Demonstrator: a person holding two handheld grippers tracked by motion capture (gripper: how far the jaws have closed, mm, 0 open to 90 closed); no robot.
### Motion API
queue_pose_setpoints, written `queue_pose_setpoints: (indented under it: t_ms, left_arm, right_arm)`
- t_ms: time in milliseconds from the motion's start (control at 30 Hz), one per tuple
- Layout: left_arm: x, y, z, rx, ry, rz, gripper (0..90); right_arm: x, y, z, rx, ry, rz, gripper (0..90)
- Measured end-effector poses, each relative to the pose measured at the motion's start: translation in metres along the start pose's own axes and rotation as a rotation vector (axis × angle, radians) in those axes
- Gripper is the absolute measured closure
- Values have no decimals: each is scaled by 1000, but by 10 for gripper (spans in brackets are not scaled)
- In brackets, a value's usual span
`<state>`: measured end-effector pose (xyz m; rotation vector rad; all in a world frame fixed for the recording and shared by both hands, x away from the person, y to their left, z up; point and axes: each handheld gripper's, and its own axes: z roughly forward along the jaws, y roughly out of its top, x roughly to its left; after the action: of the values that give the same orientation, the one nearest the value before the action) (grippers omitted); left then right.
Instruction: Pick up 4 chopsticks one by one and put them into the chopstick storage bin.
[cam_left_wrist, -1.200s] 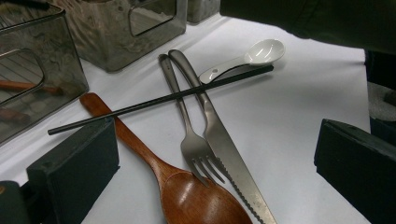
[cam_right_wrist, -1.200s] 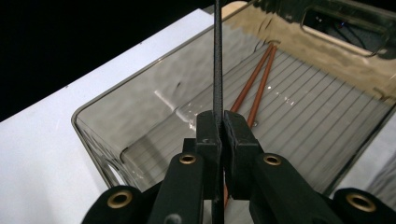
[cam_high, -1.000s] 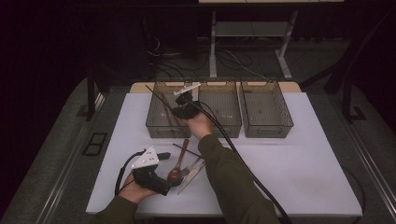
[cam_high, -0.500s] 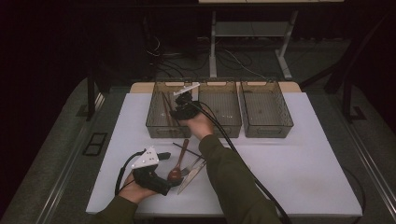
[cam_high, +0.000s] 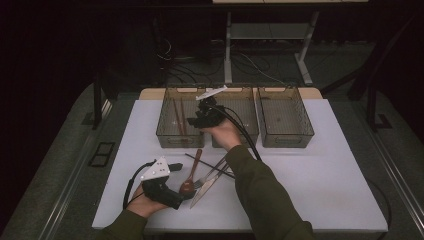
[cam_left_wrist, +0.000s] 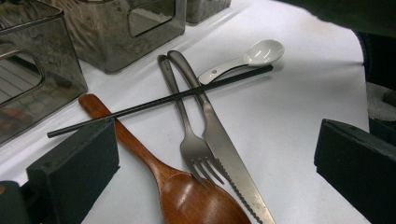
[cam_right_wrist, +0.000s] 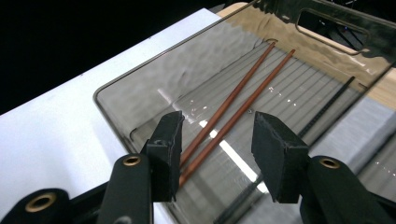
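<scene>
Now the right gripper (cam_right_wrist: 217, 140), jaws apart and empty, hovers over the left bin (cam_high: 170, 131), where a black chopstick (cam_right_wrist: 327, 106) lies at its two o'clock beside the brown pair (cam_right_wrist: 233, 109); its mate (cam_left_wrist: 159, 101) lies crosswise, running nine to two o'clock, nearer the open, empty left gripper (cam_left_wrist: 210, 186).

The wooden spoon (cam_left_wrist: 187, 196) bowl is cut off by the bottom edge of the left gripper view, as is the knife (cam_left_wrist: 224, 149) tip. The black chopstick (cam_right_wrist: 327, 105) is partly hidden behind the right jaw.
</scene>
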<state>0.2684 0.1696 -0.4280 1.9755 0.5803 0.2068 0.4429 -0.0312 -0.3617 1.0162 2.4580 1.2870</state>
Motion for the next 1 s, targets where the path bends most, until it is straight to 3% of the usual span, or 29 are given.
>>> queue_pose_setpoints:
  t_ms: [133, 600, 1000]
  left_arm:
    - [0, 0, 0, -9, -2, -13, 0]
    - [0, -1, 0, 12, 1, 0, 0]
    - [-1, -1, 1, 9, 2, -10, 0]
  right_arm:
    - [-5, -7, -15, -18, 18, -2, 516]
    - [-17, -39, -60, -35, 55, -39, 487]
    - [-11, -65, -91, -28, 107, -108, 465]
